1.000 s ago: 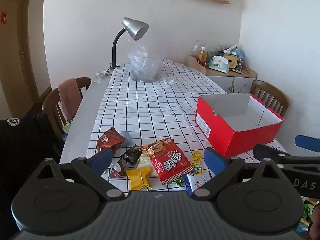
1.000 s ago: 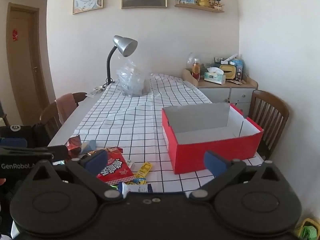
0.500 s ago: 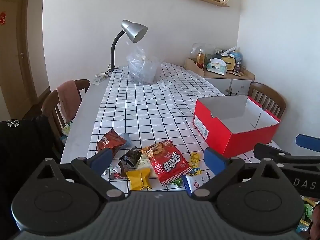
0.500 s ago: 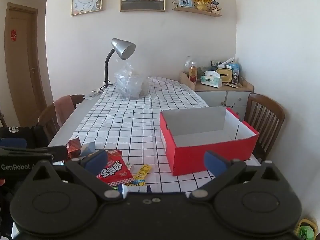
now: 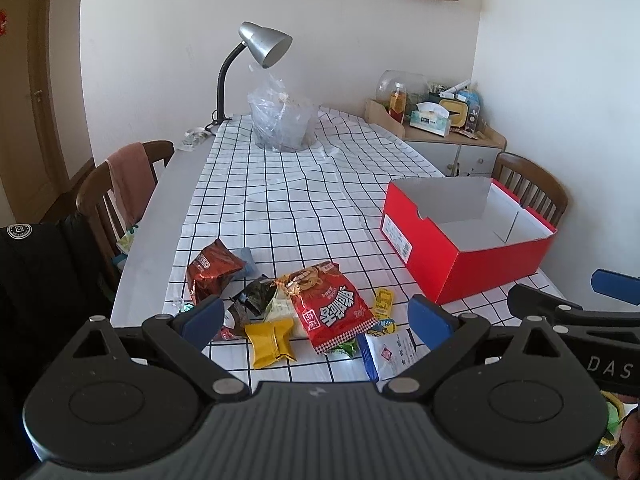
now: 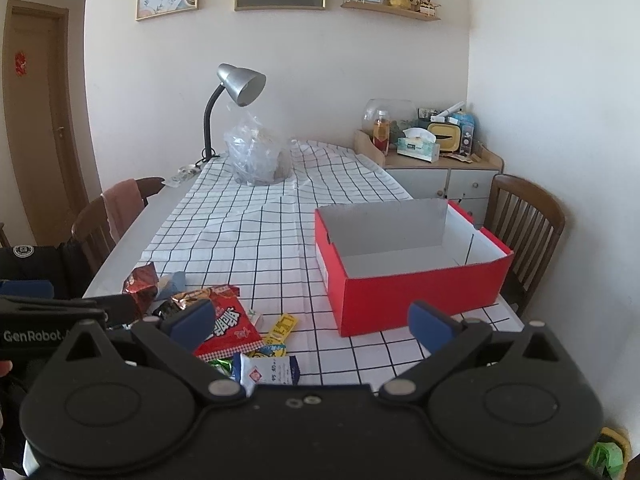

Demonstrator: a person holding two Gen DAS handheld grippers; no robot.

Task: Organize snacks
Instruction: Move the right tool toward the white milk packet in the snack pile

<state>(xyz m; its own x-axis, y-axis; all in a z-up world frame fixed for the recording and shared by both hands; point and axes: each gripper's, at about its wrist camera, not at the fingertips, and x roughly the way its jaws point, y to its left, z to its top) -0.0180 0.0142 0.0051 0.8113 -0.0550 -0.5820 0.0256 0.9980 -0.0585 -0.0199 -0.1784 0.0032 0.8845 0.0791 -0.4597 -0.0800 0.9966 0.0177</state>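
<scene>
A pile of snack packets lies at the near edge of the checked tablecloth: a large red bag (image 5: 334, 306), a brown bag (image 5: 212, 270), a yellow packet (image 5: 270, 342), a white-and-blue packet (image 5: 386, 354) and a small yellow sachet (image 5: 384, 300). An open red box (image 5: 466, 236) with a white divided inside stands to their right. My left gripper (image 5: 316, 318) is open and empty above the pile. My right gripper (image 6: 312, 320) is open and empty, between the red bag (image 6: 226, 326) and the red box (image 6: 408, 264); the white-and-blue packet (image 6: 268, 372) lies just below it.
A silver desk lamp (image 5: 256, 56) and a crumpled clear plastic bag (image 5: 282, 120) stand at the table's far end. Wooden chairs stand at the left (image 5: 120, 188) and right (image 6: 524, 224). A sideboard with a tissue box (image 6: 418, 146) is at the back right.
Both grippers have drawn back and risen slightly, so the snacks and box sit a little farther off in each view. Both stay open and nothing on the table has moved.
</scene>
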